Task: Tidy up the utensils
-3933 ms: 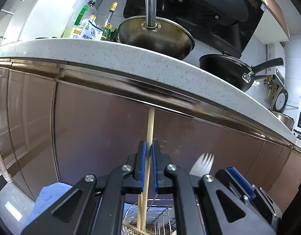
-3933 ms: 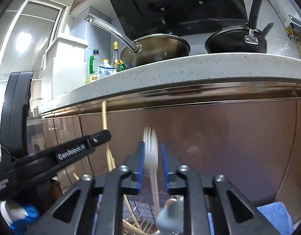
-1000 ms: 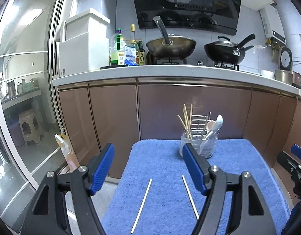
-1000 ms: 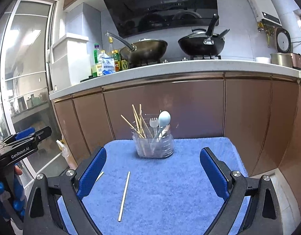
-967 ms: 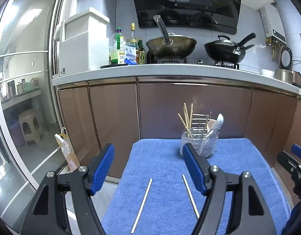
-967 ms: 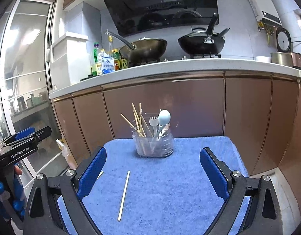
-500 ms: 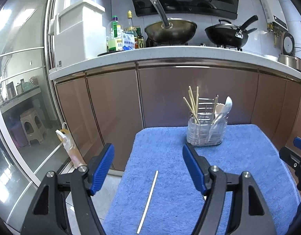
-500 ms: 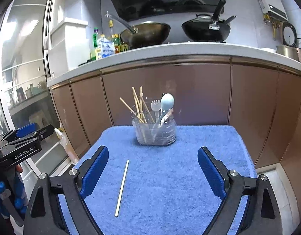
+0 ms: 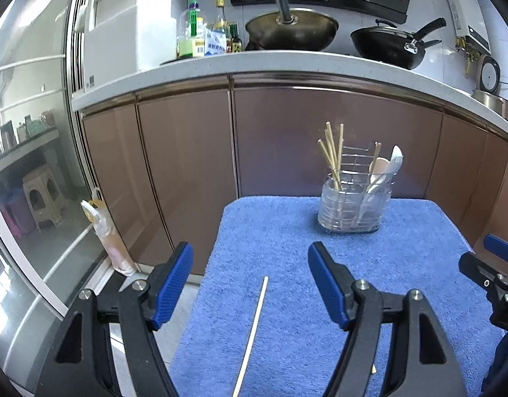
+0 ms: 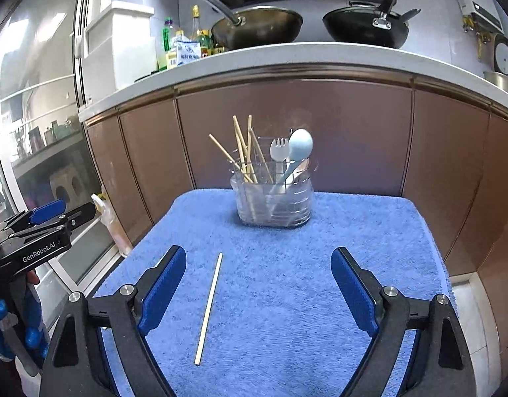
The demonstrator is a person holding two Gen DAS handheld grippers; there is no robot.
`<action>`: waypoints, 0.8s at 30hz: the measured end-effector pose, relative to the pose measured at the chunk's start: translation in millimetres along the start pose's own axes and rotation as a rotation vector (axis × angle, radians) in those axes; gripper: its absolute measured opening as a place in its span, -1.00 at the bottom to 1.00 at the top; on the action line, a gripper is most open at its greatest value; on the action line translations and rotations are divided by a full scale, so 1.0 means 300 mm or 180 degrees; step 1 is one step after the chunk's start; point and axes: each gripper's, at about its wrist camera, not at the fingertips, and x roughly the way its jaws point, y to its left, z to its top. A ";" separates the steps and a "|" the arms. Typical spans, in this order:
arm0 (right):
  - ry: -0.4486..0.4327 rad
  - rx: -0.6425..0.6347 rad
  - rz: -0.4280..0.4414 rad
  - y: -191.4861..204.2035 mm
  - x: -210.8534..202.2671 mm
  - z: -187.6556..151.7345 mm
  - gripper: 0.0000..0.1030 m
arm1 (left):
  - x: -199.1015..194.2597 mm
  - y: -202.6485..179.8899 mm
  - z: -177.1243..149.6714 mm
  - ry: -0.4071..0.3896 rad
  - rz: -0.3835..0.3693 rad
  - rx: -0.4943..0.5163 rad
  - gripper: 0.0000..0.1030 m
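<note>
A clear utensil holder (image 9: 351, 210) (image 10: 273, 200) stands at the far side of a blue towel (image 9: 287, 238) (image 10: 353, 238). It holds several wooden chopsticks, a white fork and a pale blue spoon. My left gripper (image 9: 250, 261) is open and empty above the towel's near left part. A loose chopstick (image 9: 252, 330) lies on the towel below the gap between its fingers. My right gripper (image 10: 258, 259) is open wide, with its jaws closing slowly and nothing between the pads. A chopstick (image 10: 209, 307) lies on the towel just inside its left finger.
Brown cabinet doors (image 9: 187, 165) rise right behind the towel under a white counter (image 10: 287, 54) with two pans and bottles. Left of the towel the floor drops away beside a glass door (image 9: 28, 198). A plastic bag (image 9: 101, 231) leans at the cabinet's foot.
Both grippers have come forward and down towards the towel, so the holder looks larger. A second chopstick in the left wrist view has slid behind the right finger. The right jaws have narrowed slightly.
</note>
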 end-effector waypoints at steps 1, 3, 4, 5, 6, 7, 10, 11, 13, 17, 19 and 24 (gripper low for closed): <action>0.0031 -0.0014 0.0004 0.005 0.013 -0.001 0.71 | 0.016 0.014 0.000 0.0063 -0.0020 -0.0015 0.37; 0.0096 -0.0047 0.0020 0.015 0.034 0.001 0.64 | 0.058 0.049 0.000 0.0231 -0.0083 -0.0050 0.37; 0.0147 -0.0061 0.0036 0.021 0.046 0.003 0.60 | 0.082 0.073 0.001 0.0315 -0.0126 -0.0084 0.37; 0.0191 -0.0067 0.0063 0.025 0.057 0.004 0.58 | 0.105 0.095 0.001 0.0392 -0.0152 -0.0113 0.37; 0.0261 -0.0074 0.0104 0.030 0.074 0.007 0.52 | 0.129 0.113 0.001 0.0473 -0.0173 -0.0130 0.37; 0.0345 -0.0087 0.0130 0.036 0.094 0.010 0.45 | 0.164 0.133 0.000 0.0605 -0.0221 -0.0130 0.37; 0.0568 -0.0078 0.0231 0.047 0.155 0.019 0.32 | 0.274 0.178 -0.018 0.1062 -0.0410 -0.0161 0.37; 0.0692 -0.0059 0.0301 0.052 0.188 0.025 0.29 | 0.301 0.183 -0.028 0.1188 -0.0482 -0.0160 0.36; 0.0905 -0.0043 0.0425 0.065 0.247 0.031 0.13 | 0.357 0.182 -0.052 0.1441 -0.0662 -0.0165 0.35; 0.1316 -0.0133 0.0601 0.111 0.383 0.047 -0.13 | 0.438 0.150 -0.078 0.1743 -0.0955 -0.0165 0.34; 0.1537 -0.0197 0.0652 0.140 0.470 0.051 -0.28 | 0.482 0.128 -0.083 0.1854 -0.0985 -0.0162 0.26; 0.1980 -0.0217 0.0657 0.177 0.663 0.031 -0.52 | 0.581 0.102 -0.097 0.2111 -0.1000 -0.0150 0.01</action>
